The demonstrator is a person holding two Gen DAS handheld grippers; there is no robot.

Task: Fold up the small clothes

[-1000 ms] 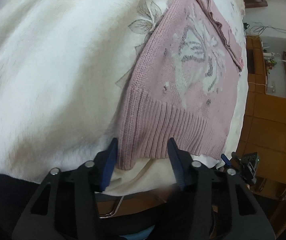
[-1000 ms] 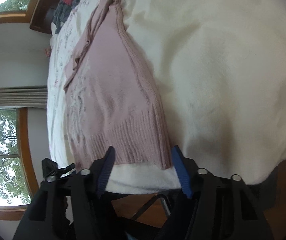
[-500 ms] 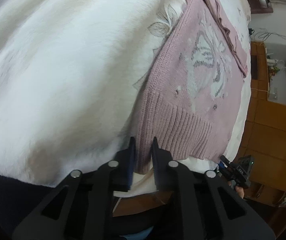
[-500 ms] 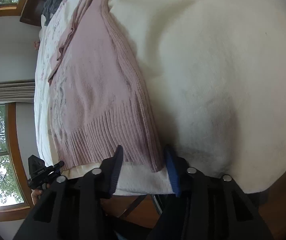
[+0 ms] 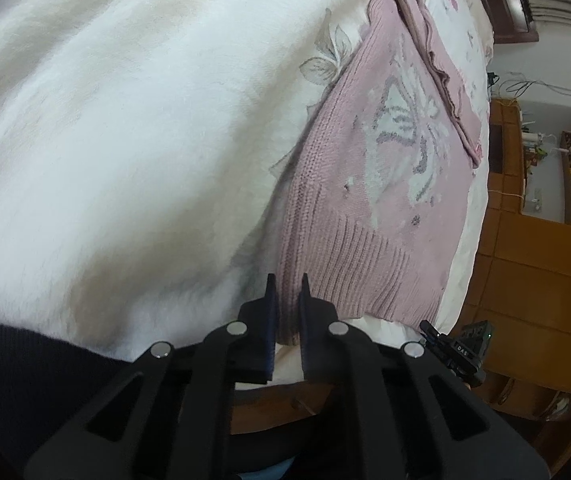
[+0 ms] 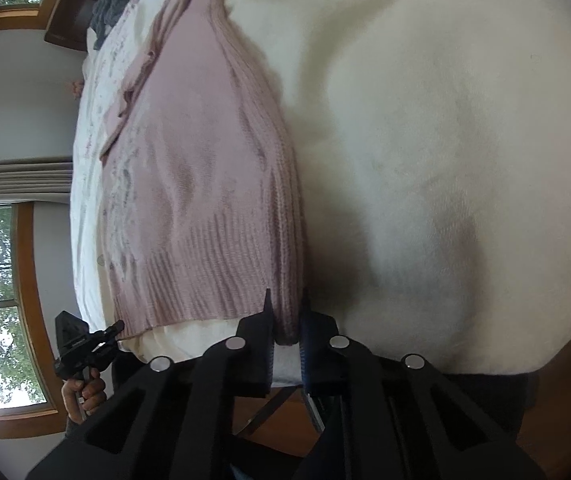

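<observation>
Pink knitted sweater with a pale butterfly motif [image 5: 385, 184] lies flat on a cream fleece blanket [image 5: 125, 140] covering a bed. Left gripper [image 5: 288, 292] is pinched tight on one corner of its ribbed hem; right gripper [image 6: 285, 304] is clamped likewise on the opposite hem corner.

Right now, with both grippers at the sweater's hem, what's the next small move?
Probably lift both hem corners together and carry them toward the neckline: the left hand-held gripper and right hand-held gripper each pinch a ribbed corner of the pink sweater, lying flat.
</observation>
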